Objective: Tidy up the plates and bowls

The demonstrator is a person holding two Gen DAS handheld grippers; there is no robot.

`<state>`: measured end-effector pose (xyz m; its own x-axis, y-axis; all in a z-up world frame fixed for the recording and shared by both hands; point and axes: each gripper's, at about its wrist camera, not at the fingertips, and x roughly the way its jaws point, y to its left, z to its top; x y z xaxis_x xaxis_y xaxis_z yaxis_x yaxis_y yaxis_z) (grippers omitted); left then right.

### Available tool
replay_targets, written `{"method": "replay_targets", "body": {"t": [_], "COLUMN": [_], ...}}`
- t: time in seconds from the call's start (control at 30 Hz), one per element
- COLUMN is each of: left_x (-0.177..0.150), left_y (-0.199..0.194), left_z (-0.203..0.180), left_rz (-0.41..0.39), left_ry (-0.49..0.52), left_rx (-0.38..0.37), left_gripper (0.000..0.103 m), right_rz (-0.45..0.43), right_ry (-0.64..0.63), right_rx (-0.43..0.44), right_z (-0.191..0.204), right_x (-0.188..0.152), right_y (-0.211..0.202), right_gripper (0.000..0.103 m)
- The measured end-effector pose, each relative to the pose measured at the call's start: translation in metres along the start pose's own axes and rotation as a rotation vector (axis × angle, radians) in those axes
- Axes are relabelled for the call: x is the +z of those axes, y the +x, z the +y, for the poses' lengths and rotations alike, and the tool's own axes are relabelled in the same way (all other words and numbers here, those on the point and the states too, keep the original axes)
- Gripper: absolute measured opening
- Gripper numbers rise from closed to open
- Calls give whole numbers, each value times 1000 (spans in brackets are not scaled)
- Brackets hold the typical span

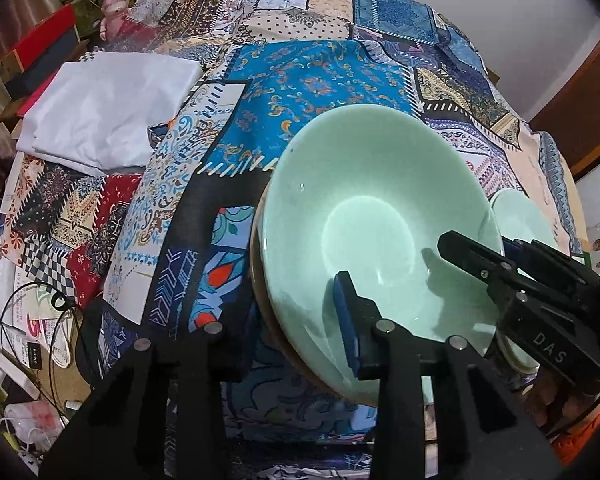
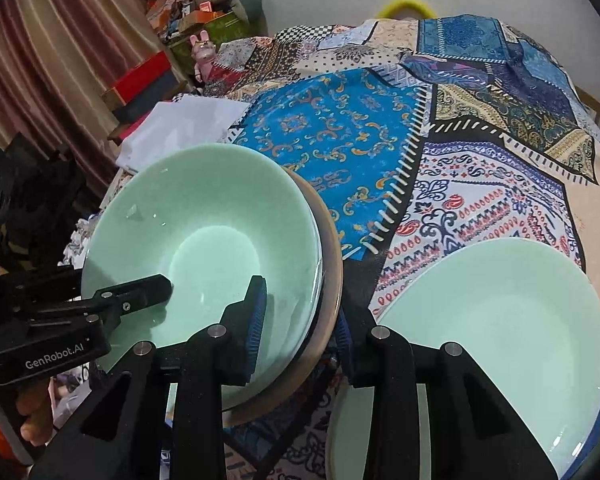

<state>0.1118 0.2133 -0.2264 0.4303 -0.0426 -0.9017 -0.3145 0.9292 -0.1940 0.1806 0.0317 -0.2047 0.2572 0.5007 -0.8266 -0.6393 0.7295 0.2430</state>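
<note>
"DAS" in white letters on black right hand-held gripper (image 1: 476, 256) body; "GenRobot.AI" in white on black left hand-held gripper (image 2: 148, 292) body.

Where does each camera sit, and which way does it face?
Left wrist: sits on the left gripper and looks down along its fingers onto the green bowl. Its own fingers show, and so does the right gripper at the opposite rim.
Right wrist: sits on the right gripper and looks down on the green bowl and a green plate. Its own fingers show, plus the left gripper and a hand.
Shared: green bowl, green plate, patchwork cloth, both grippers.
</note>
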Motion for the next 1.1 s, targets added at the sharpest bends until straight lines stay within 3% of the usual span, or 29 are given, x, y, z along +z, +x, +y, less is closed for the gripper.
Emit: {"method": "replay_targets", "body": {"t": [1.1], "left_x": [6], "left_y": [-46], "left_z": [-117], "left_rz": [-91], "left_ry": [130], "left_rx": [-101], "left_gripper": [36], "right_rz": [-195], "right_ry": [126], "right_rx": [-99], "right_z": [-62], "right_x": [-21], "right_y": [-113], "right_gripper": [31]}}
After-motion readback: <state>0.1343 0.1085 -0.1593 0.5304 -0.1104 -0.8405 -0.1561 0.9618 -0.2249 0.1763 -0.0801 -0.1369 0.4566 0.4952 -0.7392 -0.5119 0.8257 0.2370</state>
